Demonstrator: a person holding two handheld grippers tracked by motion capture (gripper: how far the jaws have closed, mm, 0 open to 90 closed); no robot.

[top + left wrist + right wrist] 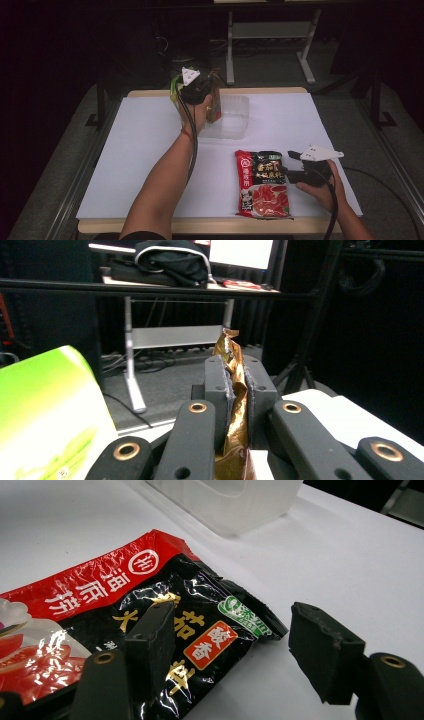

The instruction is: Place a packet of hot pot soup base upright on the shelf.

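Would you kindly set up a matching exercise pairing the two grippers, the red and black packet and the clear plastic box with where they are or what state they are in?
Things:
1. left gripper
2. right gripper
3. red and black packet
4. clear plastic box

States or places:
A. lying flat at the near edge of the table
B. shut on a gold foil packet
C. standing at the far side of the table
D. open, its jaws at the corner of a packet

Pairs: 1-B, 2-D, 3-A, 4-C
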